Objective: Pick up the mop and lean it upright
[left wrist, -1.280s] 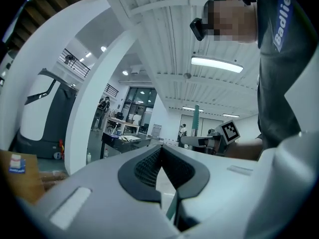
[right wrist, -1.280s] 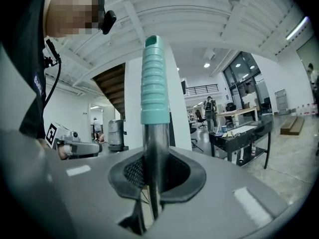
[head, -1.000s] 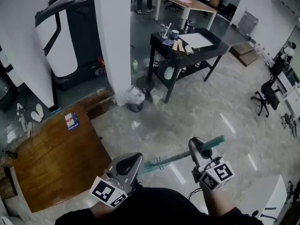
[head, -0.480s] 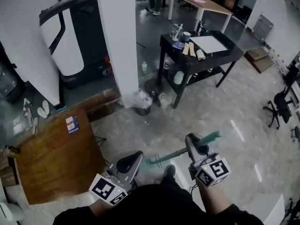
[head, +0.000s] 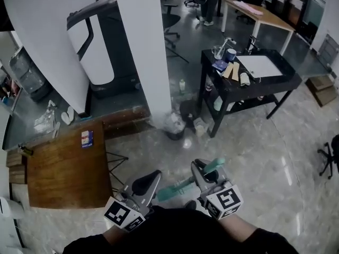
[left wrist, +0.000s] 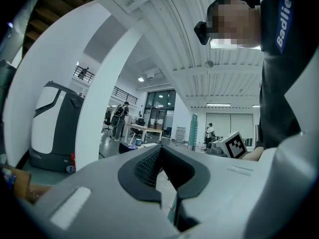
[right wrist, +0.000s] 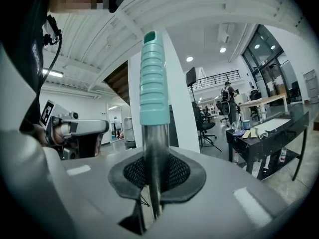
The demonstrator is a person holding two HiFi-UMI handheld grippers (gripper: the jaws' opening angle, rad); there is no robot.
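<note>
a: where does the mop sit?

b: in the right tool. its pads are clenched on the metal pole, just under the ribbed teal grip, which stands up out of the jaws in the right gripper view.

a: and from the head view?

b: the pole slants across in front of the person, above the pale floor. the grip end pokes out past the right tool toward the upper right. the other way, the pole runs down-left into a teal piece just beside the left tool. the mop's head is not in sight.

a: does the left tool hold the pole too?

b: no. in the left gripper view its pads meet at the tips with nothing between them, so it is clenched on nothing. only a sliver of teal shows lower down, behind the jaws.

a: what lies around?

b: a white pillar ahead with a bin at its foot, a black bench to the right of it, and a wooden bench to the left of the left tool.
</note>
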